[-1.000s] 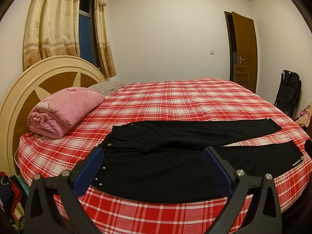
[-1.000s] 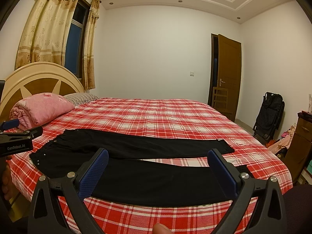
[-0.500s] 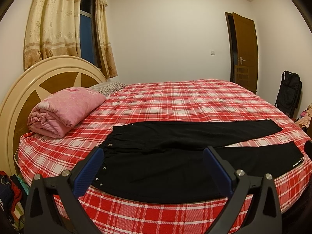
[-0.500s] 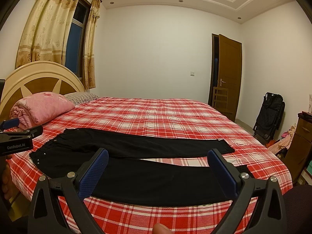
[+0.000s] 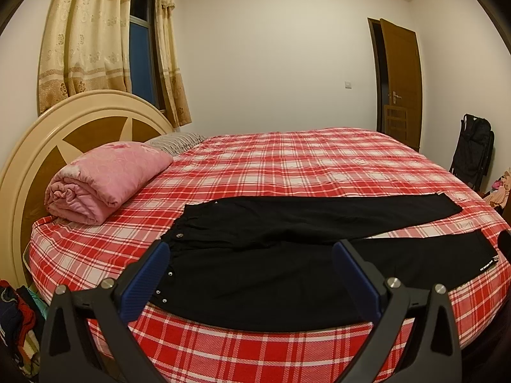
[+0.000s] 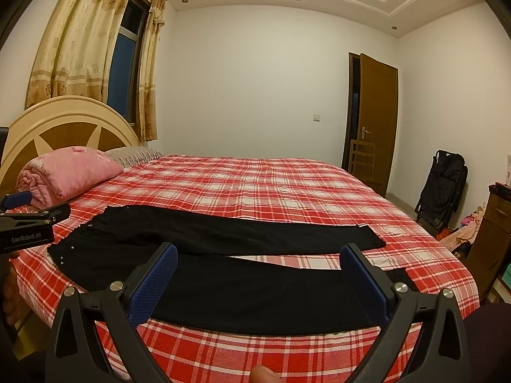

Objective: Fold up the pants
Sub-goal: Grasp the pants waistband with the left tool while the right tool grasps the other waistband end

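Left gripper (image 5: 249, 271): jaws spread wide, holding nothing, poised above the near edge of the bed (image 5: 287, 159). Right gripper (image 6: 258, 274): likewise spread and empty, raised clear of the cloth. This stance likely precedes the first grasp. The pants (image 5: 303, 249) lie flat along that near edge of the bed, waistband toward the headboard (image 5: 80, 121), legs parted in a narrow V. Fabric is black, smooth, unfolded, with small studs at the waist.

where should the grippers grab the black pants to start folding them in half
Take the near leg of the pants: left gripper at its waistband end, right gripper at its cuff, coming from the near bed edge. The pants lie flat with legs apart, so lifting it over stacks them.
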